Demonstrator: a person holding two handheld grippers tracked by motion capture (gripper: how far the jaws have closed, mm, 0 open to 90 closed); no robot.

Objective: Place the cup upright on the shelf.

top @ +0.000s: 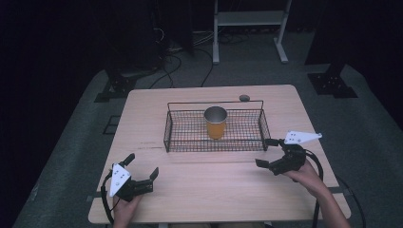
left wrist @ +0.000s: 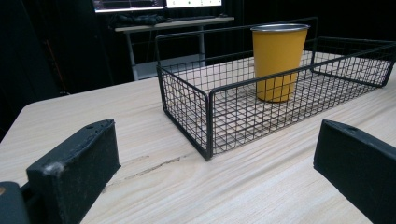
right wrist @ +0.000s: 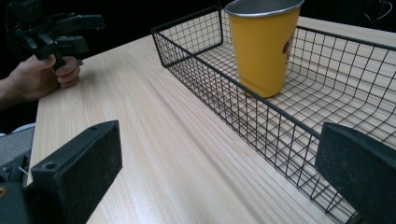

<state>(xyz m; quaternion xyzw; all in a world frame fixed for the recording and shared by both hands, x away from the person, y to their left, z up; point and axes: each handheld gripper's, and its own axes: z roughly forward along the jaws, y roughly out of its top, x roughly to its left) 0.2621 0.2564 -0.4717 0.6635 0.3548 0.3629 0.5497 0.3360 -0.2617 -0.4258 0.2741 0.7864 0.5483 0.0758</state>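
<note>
High view: yellow cup [top: 215, 122] stands upright in wire basket [top: 171, 137] on bench [top: 199, 190]. Left tool [top: 141, 169], right tool [top: 269, 152] both wide apart, empty. Reach over rim, squeeze cup gently, lift straight up.

No text readable; the yellow cup [right wrist: 264, 46] bears a mark, perhaps a logo

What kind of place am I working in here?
Probably a lab or recording studio rather than a home: dark curtained surroundings, loose cables on the grey floor, a metal frame stand behind, and a bare wooden table holding one wire basket with a yellow cup.
</note>
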